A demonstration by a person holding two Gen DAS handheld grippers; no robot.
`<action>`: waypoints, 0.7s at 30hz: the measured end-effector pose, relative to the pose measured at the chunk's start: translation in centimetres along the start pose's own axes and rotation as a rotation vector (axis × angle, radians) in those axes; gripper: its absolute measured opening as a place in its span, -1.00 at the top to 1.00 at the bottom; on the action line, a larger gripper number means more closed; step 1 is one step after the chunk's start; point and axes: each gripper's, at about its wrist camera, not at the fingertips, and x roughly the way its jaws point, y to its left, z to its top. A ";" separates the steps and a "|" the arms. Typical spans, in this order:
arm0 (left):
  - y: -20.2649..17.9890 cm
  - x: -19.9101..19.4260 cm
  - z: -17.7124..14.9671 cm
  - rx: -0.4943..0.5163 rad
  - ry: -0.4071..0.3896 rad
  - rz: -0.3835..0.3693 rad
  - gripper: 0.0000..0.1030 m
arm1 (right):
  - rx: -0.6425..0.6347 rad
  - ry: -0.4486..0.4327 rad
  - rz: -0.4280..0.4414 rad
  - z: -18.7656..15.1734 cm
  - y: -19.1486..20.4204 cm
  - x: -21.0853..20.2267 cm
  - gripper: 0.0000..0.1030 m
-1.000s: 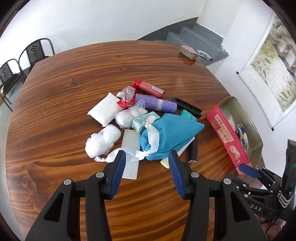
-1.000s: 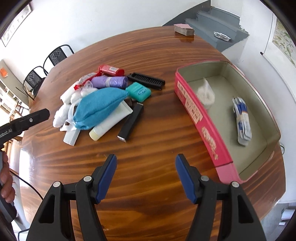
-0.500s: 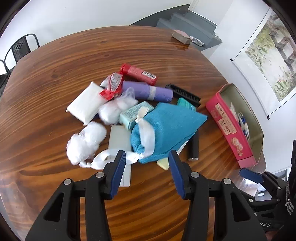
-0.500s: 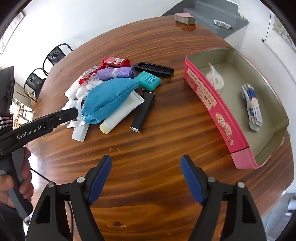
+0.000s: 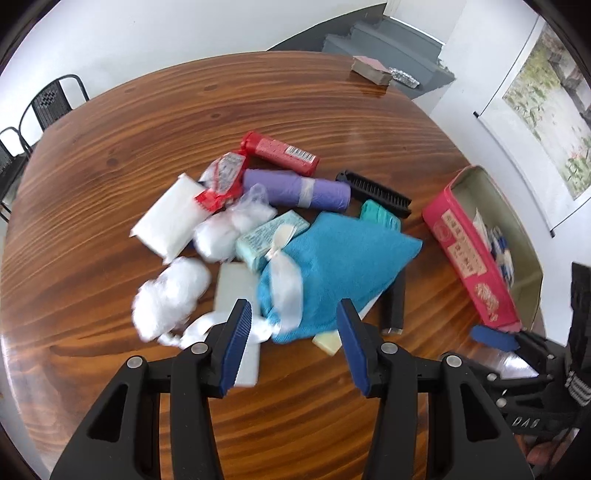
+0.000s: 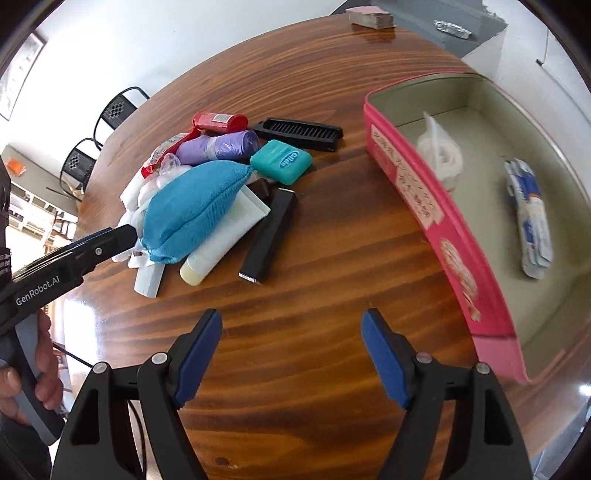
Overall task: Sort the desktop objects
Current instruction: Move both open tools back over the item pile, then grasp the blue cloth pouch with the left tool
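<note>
A pile of small items lies mid-table: a blue drawstring pouch (image 5: pixel 340 273) on top, white cotton bags (image 5: pixel 170 295), a purple roll (image 5: pixel 295 188), a red tube (image 5: pixel 280 151), a black comb (image 6: pixel 299 133), a teal floss box (image 6: pixel 280 162), a cream tube (image 6: pixel 225 240) and a black bar (image 6: pixel 269 236). My left gripper (image 5: pixel 293 321) hangs open just before the pouch's tied end, its pads not pressing. The right gripper (image 6: pixel 291 325) stands wide open over bare wood, nothing between its fingers. To the right sits a pink tin (image 6: pixel 424 192) holding a cotton bag (image 6: pixel 439 155) and blue-white sachets (image 6: pixel 532 221).
The round wooden table (image 6: pixel 314 280) has a small pink box (image 5: pixel 371 70) and a foil piece (image 6: pixel 452 29) at its far edge. Black chairs (image 5: pixel 48 107) stand beyond on the left. A hand (image 6: pixel 22 376) grips the left tool's handle.
The left gripper has come down and closer to the pouch's tied end. The right gripper's jaws have spread wider and it has moved nearer the table beside the tin.
</note>
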 end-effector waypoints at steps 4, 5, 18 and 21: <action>-0.2 2.3 1.4 -0.029 0.024 -0.063 0.00 | 0.018 0.010 0.012 0.6 -0.9 0.5 -0.58; -0.2 3.1 1.9 -0.033 0.033 -0.083 0.00 | 0.022 0.011 0.012 0.6 -1.2 0.5 -0.58; -2.2 5.2 1.5 0.023 0.034 -0.062 -0.54 | -0.008 0.051 0.040 2.1 -3.3 1.4 -0.58; -1.9 4.4 0.9 0.002 0.037 -0.070 -0.54 | -0.048 0.061 0.057 2.3 -2.7 1.7 -0.58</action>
